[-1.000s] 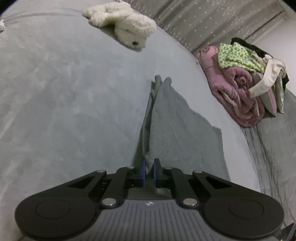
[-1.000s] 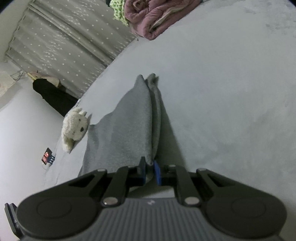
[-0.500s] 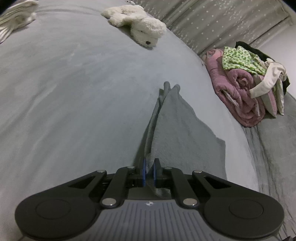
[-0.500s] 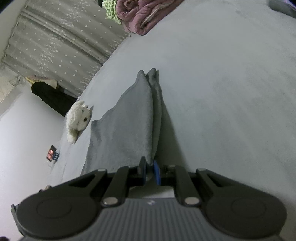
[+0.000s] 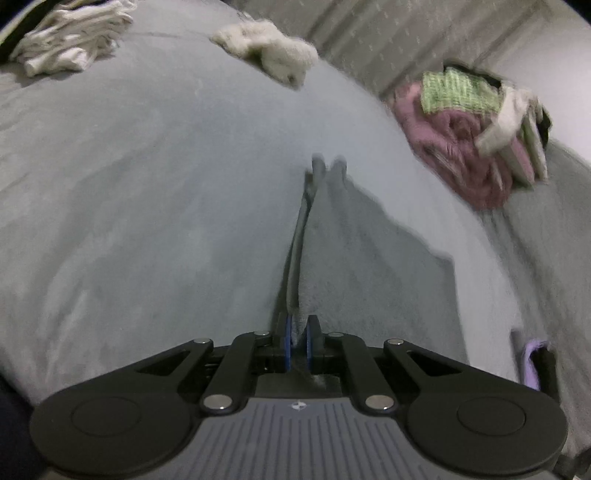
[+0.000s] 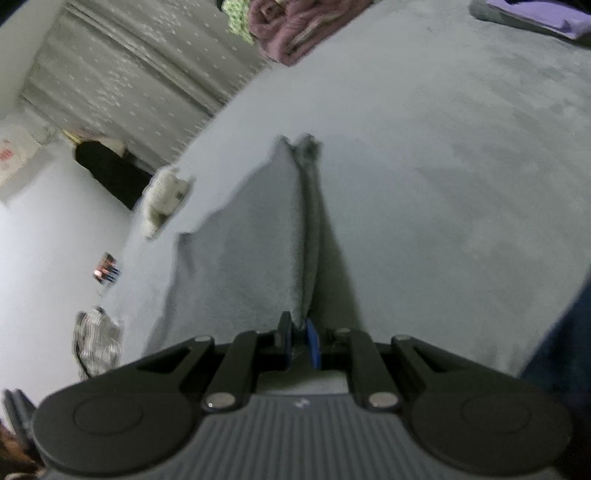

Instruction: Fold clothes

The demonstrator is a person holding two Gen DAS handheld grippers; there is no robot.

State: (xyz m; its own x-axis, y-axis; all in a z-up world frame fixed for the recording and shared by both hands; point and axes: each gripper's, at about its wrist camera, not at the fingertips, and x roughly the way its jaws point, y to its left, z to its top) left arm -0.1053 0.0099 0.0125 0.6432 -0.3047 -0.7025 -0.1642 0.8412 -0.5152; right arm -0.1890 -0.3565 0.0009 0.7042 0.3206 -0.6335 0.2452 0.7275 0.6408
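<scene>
- Left gripper, bottom centre of the left wrist view: it points up the frame along a grey bed surface, its black linkage arms drawn in and its blue-edged fingers clamped on one end of the grey garment.
- From that pinch the grey garment rises as a narrow doubled ridge to the centre of the frame, ending in two small peaks, while its loose panel fans out to the right and lies on the bed surface.
- Across the top of the same view, left to right: a pile of white cloth in the upper left corner, a blurred cream plush toy at top centre, and a heap of pink and green laundry at the upper right.
- Right gripper, bottom centre of the right wrist view: it points up the frame, fingers closed on the garment's other end, with cloth showing between a black pad and a blue one.
- Here the fabric runs up as a taut fold to twin peaks at mid-frame, and its panel hangs to the left.
- A dotted grey curtain fills the upper left; the plush toy sits at mid-left; a folded lilac item lies in the upper right corner.
</scene>
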